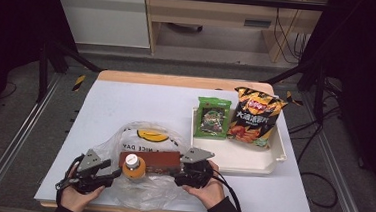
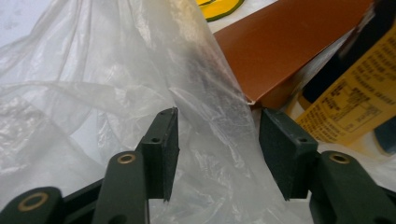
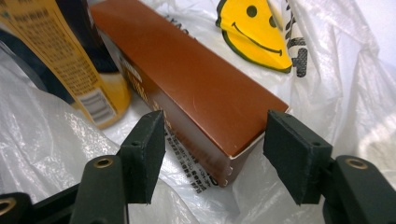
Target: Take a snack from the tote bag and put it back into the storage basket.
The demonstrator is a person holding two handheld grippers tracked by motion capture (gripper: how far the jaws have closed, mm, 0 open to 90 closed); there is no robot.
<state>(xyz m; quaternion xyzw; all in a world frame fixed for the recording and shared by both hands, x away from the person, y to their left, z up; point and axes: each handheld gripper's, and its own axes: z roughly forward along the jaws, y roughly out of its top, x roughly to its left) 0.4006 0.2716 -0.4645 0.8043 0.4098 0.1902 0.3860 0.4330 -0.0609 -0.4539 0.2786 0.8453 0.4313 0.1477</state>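
1. Brown box (image 1: pixel 149 161) and yellow bottle (image 1: pixel 134 167) lie on the clear plastic bag (image 1: pixel 146 133), counter (image 1: pixel 126 101) at 6 o'clock.
2. Step, judged: bagging items; next needs a pinch on the film.
3. Left gripper (image 2: pixel 217 149) jaws spread, film between, unpinched; right gripper (image 3: pixel 212 154) jaws spread at the box end.
4. White tray (image 1: pixel 232 159) at 3 o'clock holds chip bag (image 1: pixel 254 118) and green packet (image 1: pixel 212 118).

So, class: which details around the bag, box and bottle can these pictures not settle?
- Brown box: front print too small in the high view; its far end is cut off by the right gripper view's edge.
- Bottle: label blurred, top cropped in both gripper views.
- Plastic bag: lettering partly folded under.
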